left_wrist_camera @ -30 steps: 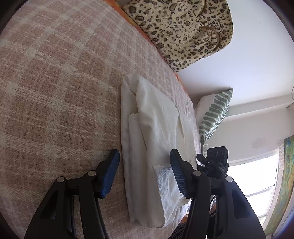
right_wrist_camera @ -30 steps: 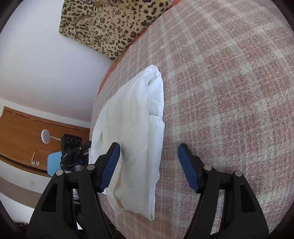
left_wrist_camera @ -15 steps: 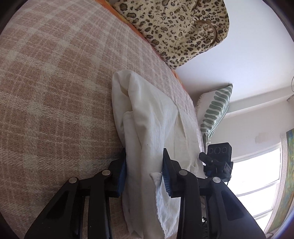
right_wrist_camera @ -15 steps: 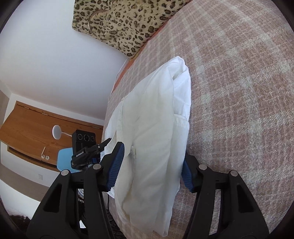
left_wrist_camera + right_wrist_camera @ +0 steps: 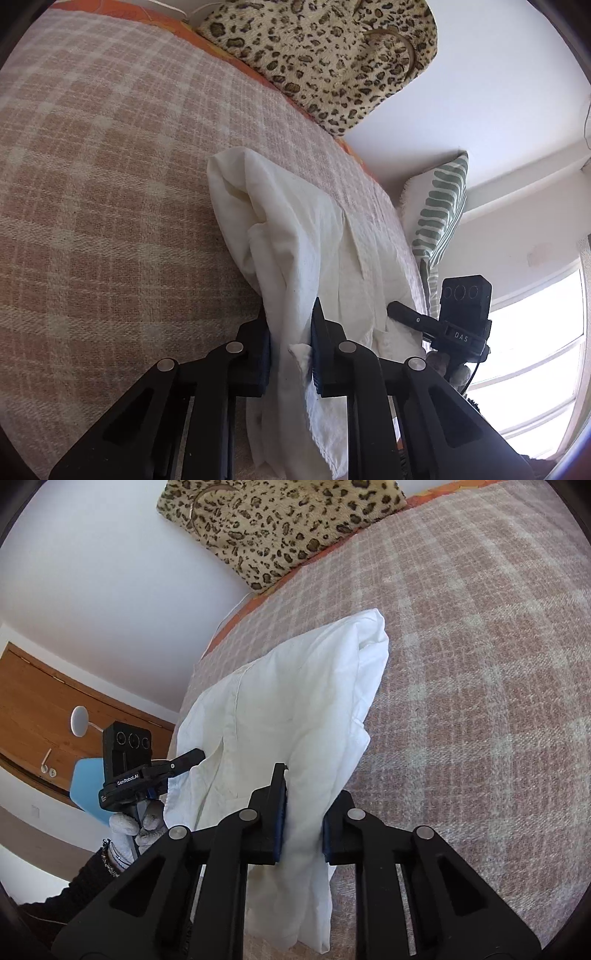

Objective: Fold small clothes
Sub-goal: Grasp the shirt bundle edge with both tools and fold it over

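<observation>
The left gripper (image 5: 155, 771) is showing "GenRobot.AI" on its camera housing; the right gripper (image 5: 436, 325) is showing "DAS".

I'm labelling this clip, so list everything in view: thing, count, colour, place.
garment: one, white, on the bed, near end pinched up by both claws
bedspread: one, pink-and-cream plaid, under the garment
leopard cushion: one, tan with dark spots, far edge against the wall
striped cushion: one, white and green, past the bed
lamp: one, white, by the wooden panel
left claw: black, blue pads, closing on cloth
right claw: same, closing on cloth
gloved hand: one, white, holding the left claw's handle
</observation>
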